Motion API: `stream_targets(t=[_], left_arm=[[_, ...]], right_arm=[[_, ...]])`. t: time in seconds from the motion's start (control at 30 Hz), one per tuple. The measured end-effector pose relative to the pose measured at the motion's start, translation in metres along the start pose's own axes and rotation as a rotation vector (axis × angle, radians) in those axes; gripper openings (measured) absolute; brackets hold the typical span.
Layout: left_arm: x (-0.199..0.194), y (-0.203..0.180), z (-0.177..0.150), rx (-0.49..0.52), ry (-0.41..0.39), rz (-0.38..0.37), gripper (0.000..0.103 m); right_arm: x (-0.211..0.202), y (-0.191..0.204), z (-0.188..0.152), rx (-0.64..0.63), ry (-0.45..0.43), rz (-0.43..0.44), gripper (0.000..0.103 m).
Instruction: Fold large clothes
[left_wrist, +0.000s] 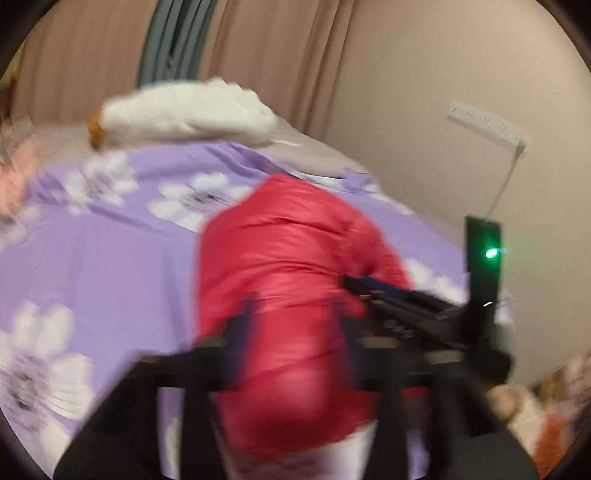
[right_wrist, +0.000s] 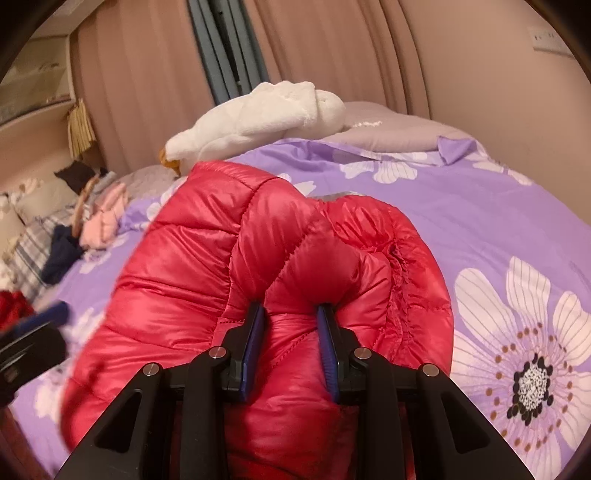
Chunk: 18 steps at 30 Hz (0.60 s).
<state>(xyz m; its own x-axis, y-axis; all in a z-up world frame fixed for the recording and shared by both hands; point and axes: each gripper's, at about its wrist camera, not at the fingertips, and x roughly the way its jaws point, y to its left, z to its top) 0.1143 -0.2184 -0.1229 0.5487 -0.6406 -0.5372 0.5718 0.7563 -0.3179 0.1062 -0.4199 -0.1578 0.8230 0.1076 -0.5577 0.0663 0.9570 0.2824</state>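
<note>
A bed (right_wrist: 498, 221) fills both views, covered by a purple sheet (left_wrist: 110, 251) printed with big white flowers. Behind it hang beige curtains (right_wrist: 332, 55) with a narrow blue-grey gap (right_wrist: 221, 48) between them.

On the sheet lies a red puffer jacket (right_wrist: 207, 266), bunched up in the middle of the bed and rising in a padded mound towards the cameras. At the head of the bed rests a white plush goose (right_wrist: 258, 122) with an orange beak, just beside a grey pillow (right_wrist: 391, 136). A heap of other clothes (right_wrist: 74, 229) sits on the bed's far left side in the right wrist view, well apart from the jacket.

The right gripper (right_wrist: 291, 314) is clamped on a thick fold of the jacket; its blue pads (right_wrist: 255, 339) press into the red padding from both sides.

The left gripper (left_wrist: 295, 314) is badly blurred in its own view. Red jacket fabric bulges between its fingers, and the jaws appear clenched on it, though the blur hides the pads. In the same view the right gripper's black body (left_wrist: 424, 314) with a green light reaches in from the right, touching the jacket.

On the wall hangs a white power strip (left_wrist: 487, 125) with a dangling cord.
</note>
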Motion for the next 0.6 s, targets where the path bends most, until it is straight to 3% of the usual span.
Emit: stream_targets(t=[0.07,0.1,0.2,0.27,0.4,0.47,0.53,0.6], left_arm=[[0.016,0.007,0.000,-0.077,0.085,-0.103,0.008],[0.026,0.009,-0.003,-0.085,0.110,-0.108,0.004],[0.036,-0.002,-0.015,0.053,0.089,-0.053,0.006],[0.044,0.003,-0.017,0.050,0.107,-0.024,0.004],[0.065,0.035,-0.017,-0.150,0.168,-0.161,0.004],[0.074,0.028,-0.021,-0.087,0.161,-0.128,0.004],[0.077,0.013,-0.029,0.014,0.137,-0.049,0.004],[0.081,0.010,-0.033,0.027,0.126,-0.018,0.004]], right_arm=[[-0.006,-0.006,0.002,0.019,0.010,0.039,0.027],[-0.007,-0.012,0.002,0.044,0.020,0.058,0.027],[-0.011,-0.024,0.001,0.141,0.050,0.127,0.027],[-0.015,-0.025,0.000,0.141,0.081,0.153,0.027],[-0.005,-0.008,-0.015,-0.014,0.179,-0.014,0.027],[0.008,-0.004,-0.022,-0.009,0.191,-0.070,0.026],[0.020,0.004,-0.030,-0.060,0.197,-0.124,0.025],[0.024,0.009,-0.035,-0.112,0.197,-0.153,0.025]])
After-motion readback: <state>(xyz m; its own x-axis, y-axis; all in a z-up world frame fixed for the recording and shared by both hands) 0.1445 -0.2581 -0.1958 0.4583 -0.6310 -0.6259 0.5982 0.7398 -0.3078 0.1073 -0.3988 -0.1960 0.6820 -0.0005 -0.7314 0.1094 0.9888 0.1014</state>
